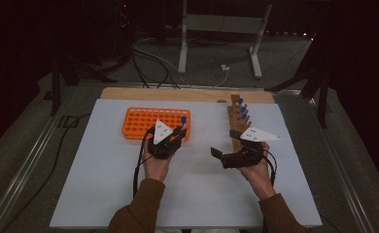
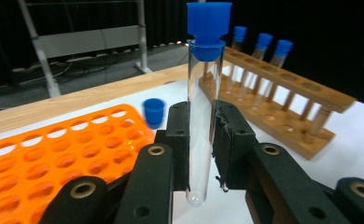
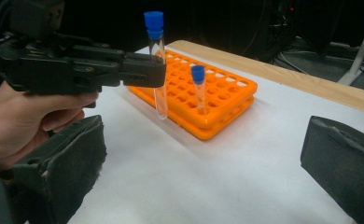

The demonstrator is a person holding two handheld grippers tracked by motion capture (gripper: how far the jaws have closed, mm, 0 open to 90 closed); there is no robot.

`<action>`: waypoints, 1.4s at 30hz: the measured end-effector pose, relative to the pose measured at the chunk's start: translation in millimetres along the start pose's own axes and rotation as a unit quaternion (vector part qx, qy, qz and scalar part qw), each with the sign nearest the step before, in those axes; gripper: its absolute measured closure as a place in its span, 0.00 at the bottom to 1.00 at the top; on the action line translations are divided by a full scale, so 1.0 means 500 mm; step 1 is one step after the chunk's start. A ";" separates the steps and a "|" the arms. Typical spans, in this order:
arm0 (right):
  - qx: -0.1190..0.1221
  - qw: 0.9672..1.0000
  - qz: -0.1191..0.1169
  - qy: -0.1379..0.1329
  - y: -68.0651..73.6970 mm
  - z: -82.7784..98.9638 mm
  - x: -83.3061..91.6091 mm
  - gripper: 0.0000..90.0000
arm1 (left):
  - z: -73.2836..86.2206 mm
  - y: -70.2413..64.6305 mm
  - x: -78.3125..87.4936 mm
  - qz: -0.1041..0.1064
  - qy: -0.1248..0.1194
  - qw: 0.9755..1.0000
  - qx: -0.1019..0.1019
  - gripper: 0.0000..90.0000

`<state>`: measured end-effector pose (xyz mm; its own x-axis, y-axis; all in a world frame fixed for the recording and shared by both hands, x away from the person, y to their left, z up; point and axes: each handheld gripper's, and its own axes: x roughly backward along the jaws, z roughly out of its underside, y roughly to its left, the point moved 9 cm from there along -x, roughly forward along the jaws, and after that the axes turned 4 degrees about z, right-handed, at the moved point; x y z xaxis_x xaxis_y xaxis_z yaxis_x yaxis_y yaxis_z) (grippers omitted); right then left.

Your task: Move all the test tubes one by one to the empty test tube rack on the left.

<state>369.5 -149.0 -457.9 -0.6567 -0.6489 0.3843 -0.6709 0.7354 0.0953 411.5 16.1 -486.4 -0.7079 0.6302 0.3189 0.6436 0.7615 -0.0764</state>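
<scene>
High view takes in the whole white counter (image 1: pixel 105 194), with the orange rack (image 1: pixel 139 124) at the left and the wooden rack (image 1: pixel 236 124) at the right, several blue-capped tubes standing in the latter. Between them, each hand carries a tool: the left tool (image 1: pixel 178 132) sits at the orange rack's near right corner, and the right tool (image 1: pixel 225 144) is beside the wooden rack with its jaws spread wide and nothing between them. Left gripper view gives the close look the high view cannot: the tube (image 2: pixel 202 116) is clear glass, empty, round-bottomed, with a bright blue cap, held upright between the left tool's two black pads, which press on its lower half. Right gripper view shows it from the side, the tube (image 3: pixel 157 65) hanging above the counter just in front of the orange rack's near edge, clear of the holes, while a second tube (image 3: pixel 199 91) stands in a hole near that edge.
</scene>
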 end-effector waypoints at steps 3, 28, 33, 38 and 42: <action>-0.002 1.000 0.001 -0.004 -0.002 -0.003 0.002 0.00 | 0.005 0.018 -0.007 -0.014 0.006 1.000 0.001 0.87; -0.007 1.000 -0.015 -0.006 -0.002 -0.003 0.004 0.00 | 0.033 0.092 -0.083 -0.063 0.034 0.997 0.039 0.87; -0.006 1.000 -0.017 -0.005 0.000 -0.003 0.004 0.00 | 0.058 0.087 -0.091 -0.067 0.070 0.995 0.022 0.87; -0.003 1.000 -0.020 0.000 0.003 0.000 0.001 0.00 | 0.067 0.085 -0.096 -0.070 0.085 0.994 0.014 0.87; -0.004 1.000 -0.022 0.002 0.003 0.001 0.000 0.00 | 0.069 0.085 -0.095 -0.069 0.090 0.993 0.013 0.87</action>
<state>368.2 -148.1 -458.3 -0.6258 -0.6793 0.3833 -0.6960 0.7081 0.1187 462.4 23.9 -537.1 -0.7248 0.4836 0.4907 0.5342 0.8443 -0.0431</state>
